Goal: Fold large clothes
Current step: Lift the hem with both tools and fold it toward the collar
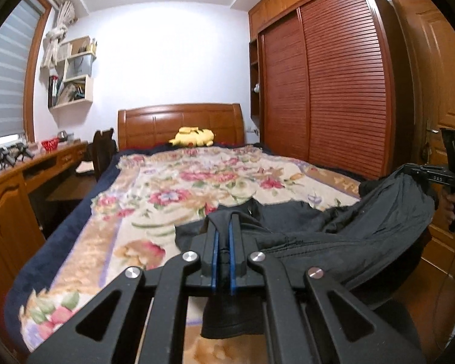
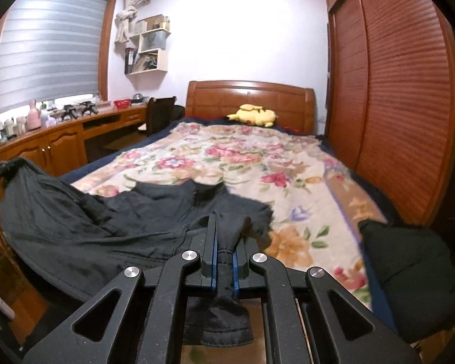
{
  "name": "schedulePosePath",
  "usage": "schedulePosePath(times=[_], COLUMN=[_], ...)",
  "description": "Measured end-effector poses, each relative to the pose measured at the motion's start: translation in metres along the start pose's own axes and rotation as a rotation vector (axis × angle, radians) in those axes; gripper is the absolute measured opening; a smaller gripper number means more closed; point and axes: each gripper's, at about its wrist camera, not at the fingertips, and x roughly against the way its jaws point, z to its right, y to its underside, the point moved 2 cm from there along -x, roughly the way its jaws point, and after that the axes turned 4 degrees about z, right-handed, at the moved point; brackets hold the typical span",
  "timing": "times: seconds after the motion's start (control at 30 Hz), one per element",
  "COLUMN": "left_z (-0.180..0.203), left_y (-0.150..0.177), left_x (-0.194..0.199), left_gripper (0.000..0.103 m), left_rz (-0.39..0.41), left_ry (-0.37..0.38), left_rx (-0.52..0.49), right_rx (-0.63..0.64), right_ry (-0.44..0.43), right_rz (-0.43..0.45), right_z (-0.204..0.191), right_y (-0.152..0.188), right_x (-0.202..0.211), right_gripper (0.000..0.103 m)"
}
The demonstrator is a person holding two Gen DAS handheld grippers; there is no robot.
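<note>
A large black garment (image 1: 364, 227) hangs stretched between both grippers above the foot of the bed, its far part lying on the floral blanket (image 1: 197, 182). My left gripper (image 1: 223, 221) is shut on one black edge of it. My right gripper (image 2: 226, 221) is shut on another edge, a hemmed cuff-like end hanging below the fingers. The garment (image 2: 91, 218) sags to the left in the right wrist view, and the right gripper (image 1: 421, 171) shows at the far right of the left wrist view. A further black part (image 2: 409, 273) hangs off the bed's right side.
The bed has a wooden headboard (image 1: 180, 124) with a yellow plush toy (image 1: 194, 138) by it. A slatted wooden wardrobe (image 1: 333, 91) runs along the right. A wooden desk (image 2: 60, 139) with small items and a chair (image 2: 160, 112) stand on the left under the window.
</note>
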Motion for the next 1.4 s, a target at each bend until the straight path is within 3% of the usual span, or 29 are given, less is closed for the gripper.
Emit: schedulePosePath(times=[0.4,0.5,0.77,1.1,1.4], left_z=[-0.008,-0.017,-0.047,-0.081,-0.099], left_y=[-0.068,-0.073,-0.029,0.046,0.094], left_x=[0.028,0.018,-0.075,-0.204,-0.278], left_gripper=[0.001,0.001,0.001,0.002,0.002], left_rz=[0.104,0.086,-0.069,-0.265,-0.379], left_ry=[-0.034,-0.058,-0.116,-0.135,-0.142], left_rx=[-0.045,-0.043,-0.018,-0.001,0.014], right_rx=[0.082,0.081,0.065,0.062,0.066], right_ry=[0.018,0.022,0.045,0.052,0.042], right_rz=[0.092,0.1,-0.031,-0.213,-0.317], right_z=[-0.016,-0.014,0.0,0.013,0.029], right_y=[-0.062,-0.073,-0.059,0.008,0.051], right_x=[0.033,0.027,-0.064,-0.194,-0.275], right_gripper=[0.004,0.004,0.004,0.004,0.004])
